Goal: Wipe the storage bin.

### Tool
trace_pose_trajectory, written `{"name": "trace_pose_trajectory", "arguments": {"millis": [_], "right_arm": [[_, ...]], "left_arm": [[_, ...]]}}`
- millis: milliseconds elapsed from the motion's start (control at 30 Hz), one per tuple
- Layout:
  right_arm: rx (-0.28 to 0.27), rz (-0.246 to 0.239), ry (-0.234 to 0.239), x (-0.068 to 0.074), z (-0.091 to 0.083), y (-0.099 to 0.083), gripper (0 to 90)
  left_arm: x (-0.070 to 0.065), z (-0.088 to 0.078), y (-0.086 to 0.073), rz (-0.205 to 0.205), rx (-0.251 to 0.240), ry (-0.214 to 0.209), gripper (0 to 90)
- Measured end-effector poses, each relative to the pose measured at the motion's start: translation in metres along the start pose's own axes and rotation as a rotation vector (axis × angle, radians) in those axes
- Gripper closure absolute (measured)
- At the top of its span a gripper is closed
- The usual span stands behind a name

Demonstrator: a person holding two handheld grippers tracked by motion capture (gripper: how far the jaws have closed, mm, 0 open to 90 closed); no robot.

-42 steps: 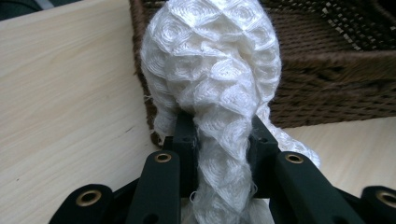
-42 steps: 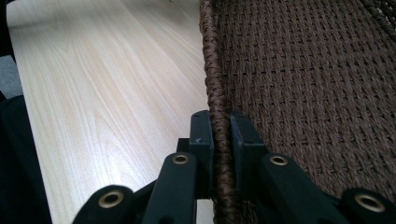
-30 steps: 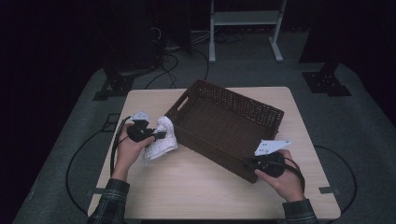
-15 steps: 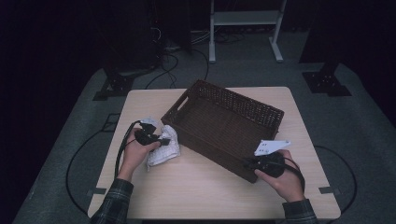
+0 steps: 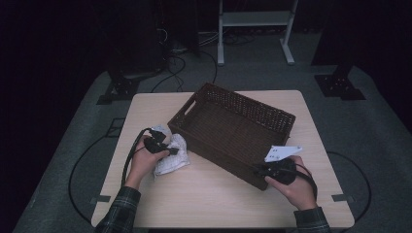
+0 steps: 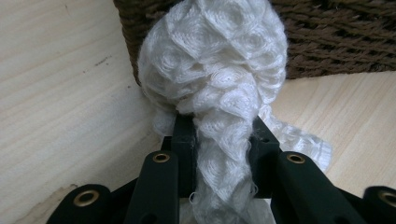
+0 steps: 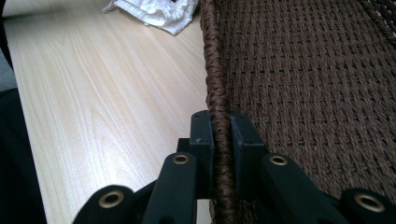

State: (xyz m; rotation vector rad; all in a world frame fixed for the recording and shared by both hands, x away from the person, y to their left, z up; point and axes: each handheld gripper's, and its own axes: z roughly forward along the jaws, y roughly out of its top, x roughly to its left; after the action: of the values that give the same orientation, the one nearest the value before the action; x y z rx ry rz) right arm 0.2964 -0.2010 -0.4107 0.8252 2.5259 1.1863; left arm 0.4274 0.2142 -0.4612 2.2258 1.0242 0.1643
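Note:
A dark brown wicker basket (image 5: 252,110) stands slantwise in the middle of the light wooden table (image 5: 218,204). My right gripper (image 5: 268,170) is shut on the basket's near rim (image 7: 215,70) at its front corner, the woven edge pinched between both pads (image 7: 201,135). Left of the basket lies a crumpled white knitted cloth (image 5: 173,155). My left gripper (image 5: 167,149) is shut on a bunched fold of that cloth (image 6: 219,79), which bulges out above the jaws close to the basket's outer wall (image 6: 336,42).
The basket has a handle cut-out (image 5: 188,108) in its left end wall. A white metal stand (image 5: 255,29) and cables (image 5: 180,53) are on the floor behind the table. Bare tabletop runs along the near edge between my two hands.
My left gripper has moved with the white cloth a little down and to the right, toward the basket's side. The right gripper and the basket have stayed still.

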Motion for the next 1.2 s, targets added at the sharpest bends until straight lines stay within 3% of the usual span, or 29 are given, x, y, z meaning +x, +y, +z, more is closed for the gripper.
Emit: {"name": "trace_pose_trajectory", "arguments": {"millis": [267, 833, 1000, 1200], "right_arm": [[0.000, 0.001, 0.000, 0.000, 0.000, 0.000, 80.8], [0.001, -0.001, 0.003, 0.000, 0.001, 0.001, 80.8], [0.003, -0.004, 0.005, 0.000, 0.001, 0.001, 80.8], [0.002, -0.004, 0.004, -0.001, 0.001, 0.001, 80.8]], "left_arm": [[-0.003, -0.006, 0.002, 0.001, -0.013, -0.006, 69.5], [-0.020, -0.035, 0.014, 0.054, -0.116, -0.018, 69.9], [-0.028, -0.046, 0.020, 0.067, -0.163, -0.039, 70.0], [-0.037, -0.053, 0.024, 0.091, -0.177, -0.043, 70.1]]}}
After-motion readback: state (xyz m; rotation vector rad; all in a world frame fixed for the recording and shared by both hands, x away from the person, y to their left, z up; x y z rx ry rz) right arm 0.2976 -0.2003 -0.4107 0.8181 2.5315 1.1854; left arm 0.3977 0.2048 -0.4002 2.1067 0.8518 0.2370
